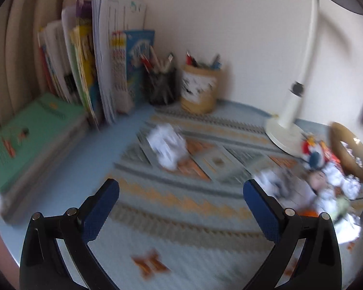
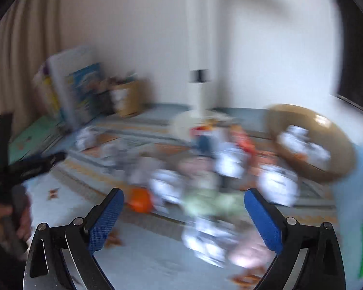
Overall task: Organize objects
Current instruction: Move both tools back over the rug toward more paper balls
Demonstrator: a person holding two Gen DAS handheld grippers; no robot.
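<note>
Right wrist view: the right hand-held gripper (image 2: 184, 207) stands released, blue pads wide apart, nothing pressed between them; blur is heavy here.
Clutter heap: crumpled paper balls (image 2: 209, 239) and mixed scraps lie just ahead of and below that gripper, between the lines of its 2 fingers and spreading to its right.
Basket: a round woven basket (image 2: 271, 118) sits ahead and to the right of the right gripper, just beyond the heap, tilted toward the camera, with some paper already inside.
Left wrist view: the left hand-held gripper (image 1: 181, 193) is also released and bare, over the patterned mat (image 1: 181, 207) on the desk (image 1: 72, 183).
Lone paper ball: 1 crumpled paper (image 1: 168, 148) lies ahead of the left gripper, slightly left of its centre line, well apart from the heap.
Nearer hand: the right for the heap and basket, the left for the lone ball, as I judge it.
Long axis: none worth aligning to; the balls are roughly round.
</note>
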